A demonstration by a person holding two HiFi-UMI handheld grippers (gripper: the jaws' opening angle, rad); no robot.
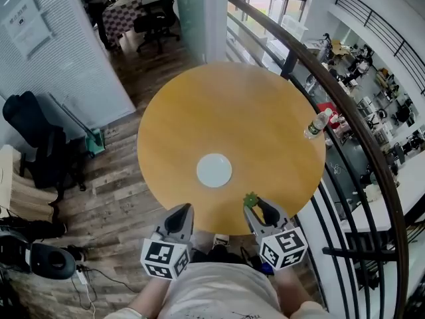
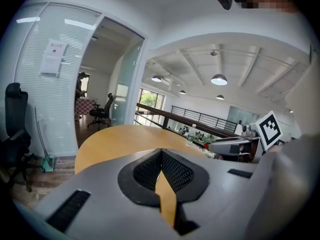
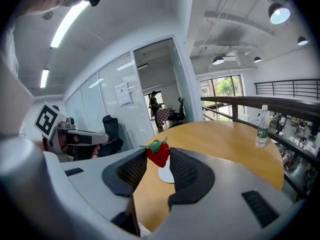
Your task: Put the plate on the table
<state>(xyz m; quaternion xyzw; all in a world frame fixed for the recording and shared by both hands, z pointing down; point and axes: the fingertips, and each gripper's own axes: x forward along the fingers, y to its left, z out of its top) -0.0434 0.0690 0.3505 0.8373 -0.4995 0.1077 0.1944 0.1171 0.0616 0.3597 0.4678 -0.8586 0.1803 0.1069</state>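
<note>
A small white plate (image 1: 214, 170) lies flat on the round wooden table (image 1: 232, 105), a little toward my side of its middle. In the right gripper view the plate (image 3: 166, 174) shows just beyond the jaws. My right gripper (image 1: 255, 209) hovers over the table's near edge, shut on a red strawberry (image 3: 158, 154) with a green top (image 1: 250, 199), pinched at the jaw tips. My left gripper (image 1: 181, 215) hangs beside it at the near edge; its jaws meet at the tip (image 2: 161, 153) with nothing between them.
A plastic water bottle (image 1: 317, 123) stands at the table's right edge, close to a dark railing (image 1: 358, 138) with a drop behind it. A black office chair (image 1: 40, 145) and a glass partition (image 1: 60, 52) are on the left, on wood flooring.
</note>
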